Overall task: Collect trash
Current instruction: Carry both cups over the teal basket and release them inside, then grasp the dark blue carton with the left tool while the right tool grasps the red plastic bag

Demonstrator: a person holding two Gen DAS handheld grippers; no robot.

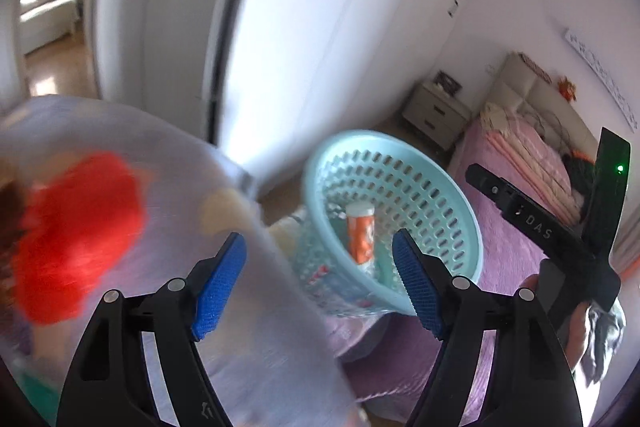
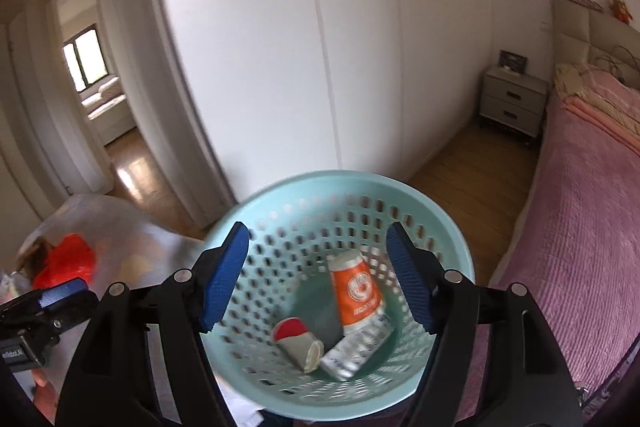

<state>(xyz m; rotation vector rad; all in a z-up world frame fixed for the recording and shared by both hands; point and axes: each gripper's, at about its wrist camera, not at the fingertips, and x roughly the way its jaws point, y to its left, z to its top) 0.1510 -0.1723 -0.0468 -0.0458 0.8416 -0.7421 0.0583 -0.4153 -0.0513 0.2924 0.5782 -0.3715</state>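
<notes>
A round teal basket (image 2: pixel 440 223) with perforated walls holds an orange tube (image 2: pixel 358 291), a small red-and-white wrapper (image 2: pixel 294 337) and a silver packet (image 2: pixel 356 345). My right gripper (image 2: pixel 318 277) hovers open over the basket's mouth, touching nothing. In the left wrist view the same basket (image 1: pixel 436 195) rests tilted on purple bedding, with the orange tube (image 1: pixel 360 235) inside. My left gripper (image 1: pixel 320 283) is open. Its left finger is in front of a blurred translucent bag (image 1: pixel 168 147) holding something red (image 1: pixel 80 235). That bag (image 2: pixel 120 227) lies left of the basket.
White wardrobe doors (image 2: pixel 280 67) fill the background. A bed with a pink cover (image 2: pixel 580 227) runs along the right, and a grey nightstand (image 2: pixel 512 103) stands beyond it. There is wooden floor (image 2: pixel 472 163) between them. An open doorway (image 2: pixel 100 87) is at the left. The right tool's black body (image 1: pixel 536 227) crosses the left wrist view.
</notes>
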